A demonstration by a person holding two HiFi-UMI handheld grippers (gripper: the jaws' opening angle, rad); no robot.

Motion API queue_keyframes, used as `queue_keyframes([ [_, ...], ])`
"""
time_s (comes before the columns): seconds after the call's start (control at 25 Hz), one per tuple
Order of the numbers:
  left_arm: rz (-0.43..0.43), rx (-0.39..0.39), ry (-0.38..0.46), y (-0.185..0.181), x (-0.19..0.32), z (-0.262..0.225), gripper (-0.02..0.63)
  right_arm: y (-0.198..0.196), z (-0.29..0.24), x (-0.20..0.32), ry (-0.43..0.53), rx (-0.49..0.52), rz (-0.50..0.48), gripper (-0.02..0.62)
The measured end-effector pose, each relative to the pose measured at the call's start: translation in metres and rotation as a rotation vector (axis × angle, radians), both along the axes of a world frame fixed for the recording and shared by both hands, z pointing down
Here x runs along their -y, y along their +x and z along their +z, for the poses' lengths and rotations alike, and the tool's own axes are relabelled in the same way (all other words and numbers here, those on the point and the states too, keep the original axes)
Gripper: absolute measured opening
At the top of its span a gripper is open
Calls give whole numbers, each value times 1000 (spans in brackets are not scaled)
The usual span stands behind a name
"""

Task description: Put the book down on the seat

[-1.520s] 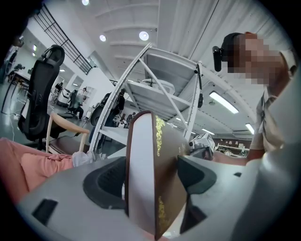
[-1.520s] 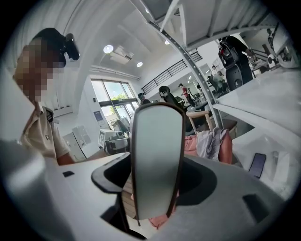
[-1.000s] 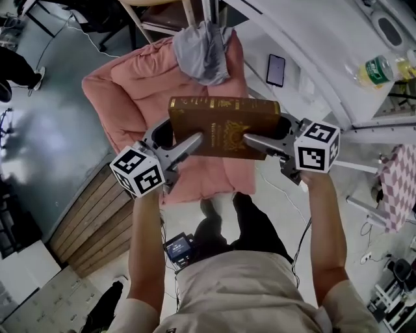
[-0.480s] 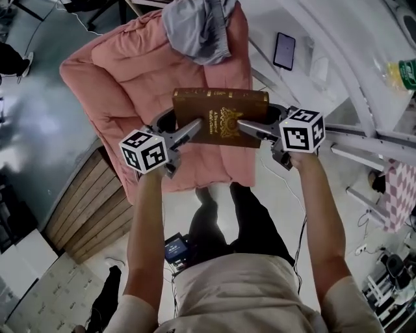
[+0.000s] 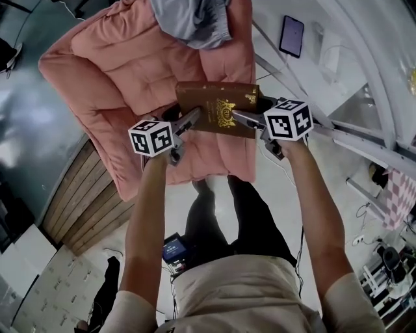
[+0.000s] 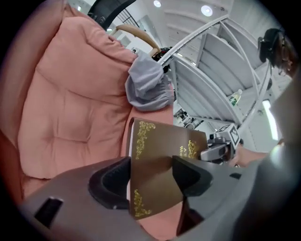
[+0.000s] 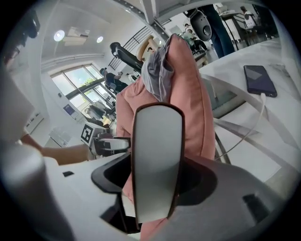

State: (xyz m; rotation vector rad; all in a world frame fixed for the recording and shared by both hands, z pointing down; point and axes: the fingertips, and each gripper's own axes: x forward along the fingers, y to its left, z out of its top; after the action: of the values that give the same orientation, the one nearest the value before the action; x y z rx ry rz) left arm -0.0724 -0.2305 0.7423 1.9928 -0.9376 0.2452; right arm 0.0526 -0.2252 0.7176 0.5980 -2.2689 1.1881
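Note:
A brown book [image 5: 218, 107] with gold ornament hangs flat just above the front of the pink padded seat [image 5: 123, 84]. My left gripper [image 5: 192, 121] grips its left end and my right gripper [image 5: 239, 117] its right end. In the left gripper view the book [image 6: 162, 141] stands between the dark pads [image 6: 113, 183] of the left gripper [image 6: 150, 181], whose jaws have just been closing on it. In the right gripper view the right gripper [image 7: 157, 181] is shut on the book's pale page edge [image 7: 157, 141]. I cannot tell whether the book touches the cushion.
A grey garment [image 5: 192, 19] lies over the chair's back. A phone [image 5: 291, 36] on a cable rests on the white table [image 5: 338, 65] to the right. White metal bars [image 5: 364, 140] run right of the seat. A wooden platform [image 5: 84, 201] lies lower left.
Both grippers have gone down with the book between them, from well above the chair to just over the seat cushion. The book stays level.

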Motion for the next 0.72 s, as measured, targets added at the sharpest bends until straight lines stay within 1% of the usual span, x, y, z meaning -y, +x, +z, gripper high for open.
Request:
queue_keyframes([
  [0.12, -39, -40, -57, -1, -2, 31, 264, -2, 23, 2, -27, -33, 15, 272],
  [0.24, -58, -42, -109, -2, -8, 60, 264, -3, 48, 0, -44, -87, 17, 282],
  [0.32, -66, -58, -153, 0, -13, 80, 264, -4, 64, 0, -52, -115, 22, 289],
  [0.4, -69, -58, -198, 2, -19, 99, 264, -6, 76, 0, -39, -151, 17, 291],
  [0.52, -89, -9, -231, -1, -21, 120, 264, -10, 89, 2, 7, -201, 10, 291],
  [0.68, -121, -45, -271, 0, -25, 134, 264, -13, 93, 5, 23, -260, 8, 302],
  [0.72, -125, -37, -277, -1, -25, 137, 262, -14, 93, 6, 30, -263, 8, 305],
])
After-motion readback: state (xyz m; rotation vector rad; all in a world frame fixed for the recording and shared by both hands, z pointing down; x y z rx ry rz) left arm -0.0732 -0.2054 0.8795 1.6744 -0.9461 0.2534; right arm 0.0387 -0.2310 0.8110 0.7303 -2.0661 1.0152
